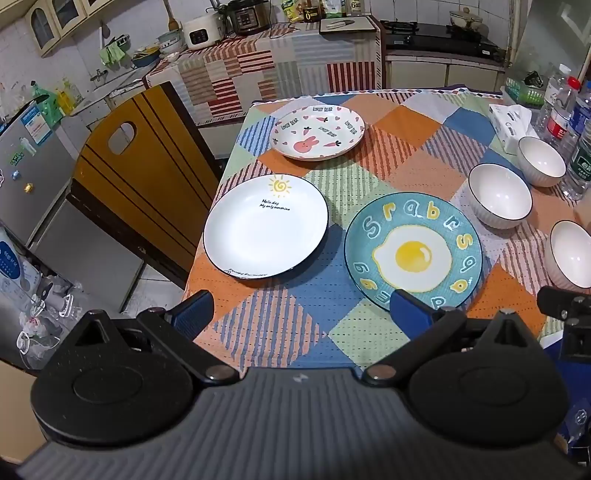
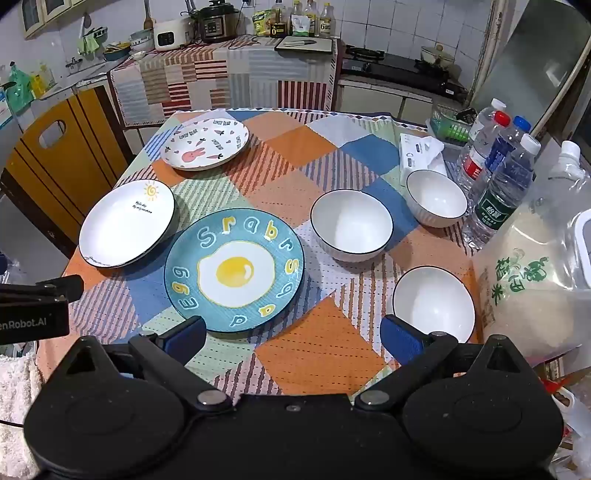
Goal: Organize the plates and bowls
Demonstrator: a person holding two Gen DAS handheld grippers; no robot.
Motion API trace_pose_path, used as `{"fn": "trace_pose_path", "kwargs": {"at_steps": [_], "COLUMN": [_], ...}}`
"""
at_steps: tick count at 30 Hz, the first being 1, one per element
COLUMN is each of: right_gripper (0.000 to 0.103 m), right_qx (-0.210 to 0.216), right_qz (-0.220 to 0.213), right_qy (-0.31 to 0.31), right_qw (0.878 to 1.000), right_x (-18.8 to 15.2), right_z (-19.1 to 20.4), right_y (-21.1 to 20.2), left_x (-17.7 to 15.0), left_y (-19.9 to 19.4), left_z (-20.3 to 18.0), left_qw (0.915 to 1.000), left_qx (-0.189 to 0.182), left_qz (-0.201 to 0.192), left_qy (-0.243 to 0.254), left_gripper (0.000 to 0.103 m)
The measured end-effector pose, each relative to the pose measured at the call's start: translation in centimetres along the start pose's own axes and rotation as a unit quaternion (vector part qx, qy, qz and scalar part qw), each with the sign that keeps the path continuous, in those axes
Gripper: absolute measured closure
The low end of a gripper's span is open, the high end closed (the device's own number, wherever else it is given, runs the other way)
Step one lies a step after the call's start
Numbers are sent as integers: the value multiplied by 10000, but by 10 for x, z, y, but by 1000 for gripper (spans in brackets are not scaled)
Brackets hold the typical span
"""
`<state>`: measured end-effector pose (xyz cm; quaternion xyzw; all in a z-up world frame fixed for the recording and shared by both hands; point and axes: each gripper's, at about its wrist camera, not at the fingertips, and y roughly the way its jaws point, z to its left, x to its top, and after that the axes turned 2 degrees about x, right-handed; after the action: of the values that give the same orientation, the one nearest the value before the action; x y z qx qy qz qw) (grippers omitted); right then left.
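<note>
Three plates lie apart on the patchwork table: a blue egg plate [image 1: 413,251] [image 2: 234,273] near the front middle, a white sun plate [image 1: 265,226] [image 2: 126,223] to its left, and a pink rabbit plate [image 1: 317,132] [image 2: 206,144] at the far left. Three white bowls stand on the right: a middle bowl [image 2: 351,225] [image 1: 500,195], a far bowl [image 2: 436,197] [image 1: 541,161] and a near bowl [image 2: 433,303] [image 1: 570,254]. My left gripper [image 1: 301,310] is open and empty above the front edge. My right gripper [image 2: 293,338] is open and empty, its right finger beside the near bowl.
Water bottles [image 2: 498,173], a tissue pack [image 2: 421,155] and a rice bag [image 2: 532,280] crowd the table's right side. A yellow chair [image 1: 144,173] stands against the table's left edge. A counter with appliances [image 2: 207,26] lies behind.
</note>
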<state>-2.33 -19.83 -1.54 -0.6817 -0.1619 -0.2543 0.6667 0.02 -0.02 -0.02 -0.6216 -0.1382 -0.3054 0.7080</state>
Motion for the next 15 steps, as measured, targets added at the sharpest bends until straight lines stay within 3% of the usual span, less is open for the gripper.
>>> {"fn": "trace_pose_path", "kwargs": {"at_steps": [15], "right_gripper": [1], "right_qx": [-151], "right_qz": [112], "right_qy": [-88], "right_qw": [9998], "right_x": [-2], "right_z": [1], "right_y": [3], "left_x": [-7], "left_y": [-2], "left_z": [9], "left_qw": [9998], "left_qx": [61], "left_qz": [-193], "left_qy": [64], "left_gripper": [0]}}
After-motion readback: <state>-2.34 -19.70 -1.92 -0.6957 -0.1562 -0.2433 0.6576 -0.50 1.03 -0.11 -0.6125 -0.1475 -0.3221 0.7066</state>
